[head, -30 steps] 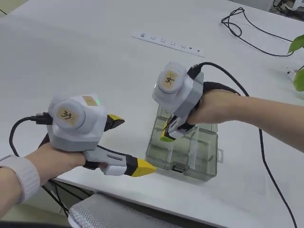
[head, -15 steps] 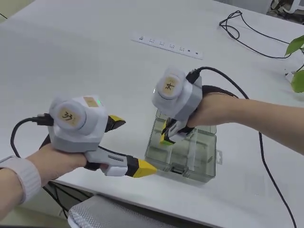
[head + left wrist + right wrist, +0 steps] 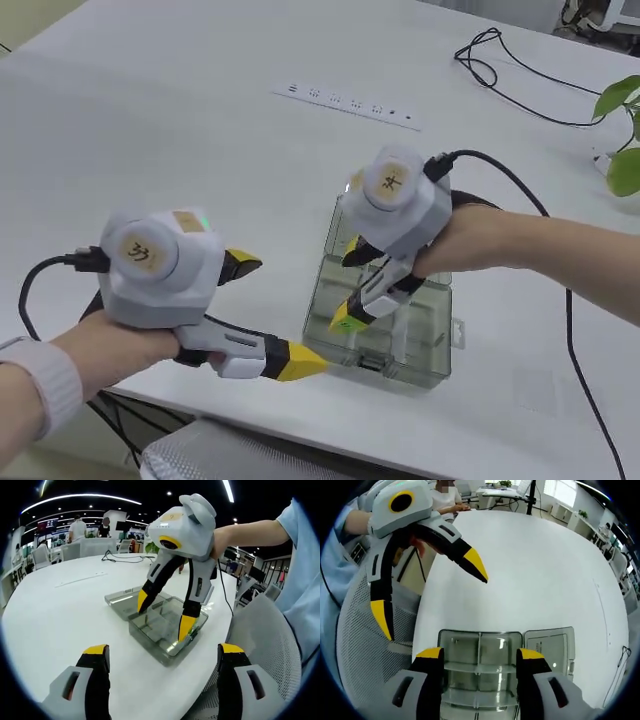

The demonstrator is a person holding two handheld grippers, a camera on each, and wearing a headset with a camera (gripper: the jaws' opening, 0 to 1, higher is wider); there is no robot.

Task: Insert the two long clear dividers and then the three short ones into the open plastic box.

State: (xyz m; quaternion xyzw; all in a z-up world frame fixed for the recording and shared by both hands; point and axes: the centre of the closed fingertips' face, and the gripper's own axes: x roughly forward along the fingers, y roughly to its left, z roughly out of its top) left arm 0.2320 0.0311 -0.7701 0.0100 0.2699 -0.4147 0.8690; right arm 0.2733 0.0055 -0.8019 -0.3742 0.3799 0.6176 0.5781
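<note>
The clear plastic box (image 3: 425, 345) lies open near the table's front edge, with its lid (image 3: 551, 647) flat on the table behind it. Clear dividers (image 3: 480, 668) stand inside it as a grid of crossing strips. My right gripper (image 3: 348, 287) hangs open right above the box, one yellow tip low over the front compartments, with nothing between its jaws. In its own view the right gripper (image 3: 480, 655) straddles the box (image 3: 470, 645). My left gripper (image 3: 275, 312) is open and empty, left of the box. From the left gripper (image 3: 162, 652) I see the box (image 3: 150, 630) ahead.
A white power strip (image 3: 350, 100) lies further back on the white table (image 3: 150, 120). A black cable (image 3: 515, 85) loops at the far right beside a green plant (image 3: 625, 130). A mesh chair (image 3: 230, 455) sits below the table's front edge.
The right gripper's jaws, close together over the box a second ago, have spread open, and its body has shifted slightly right. The left gripper has hardly moved.
</note>
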